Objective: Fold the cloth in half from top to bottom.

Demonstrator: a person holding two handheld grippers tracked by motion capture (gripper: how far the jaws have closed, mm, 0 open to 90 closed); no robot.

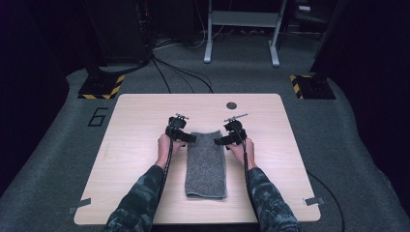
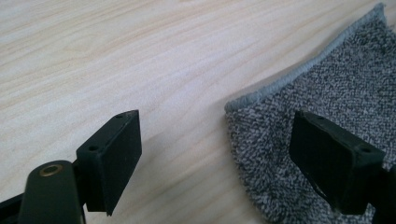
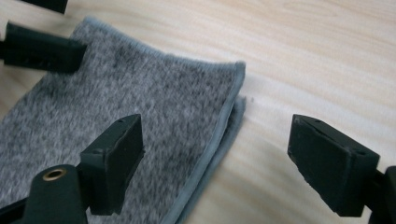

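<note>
at towel (image 1: 206, 164) corners, open tools

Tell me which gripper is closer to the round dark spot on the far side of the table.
Right. The right gripper sits at the folded grey towel's far right corner, almost straight below the round dark spot. The left gripper is at the towel's far left corner, farther off.

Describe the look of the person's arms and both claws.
Both forearms wear dark camouflage sleeves. The left claw and right claw are black, each trailing a black cable along its forearm. Their jaws are flat, rectangular black blocks with small holes; a brass-coloured ring sits near one.
</note>
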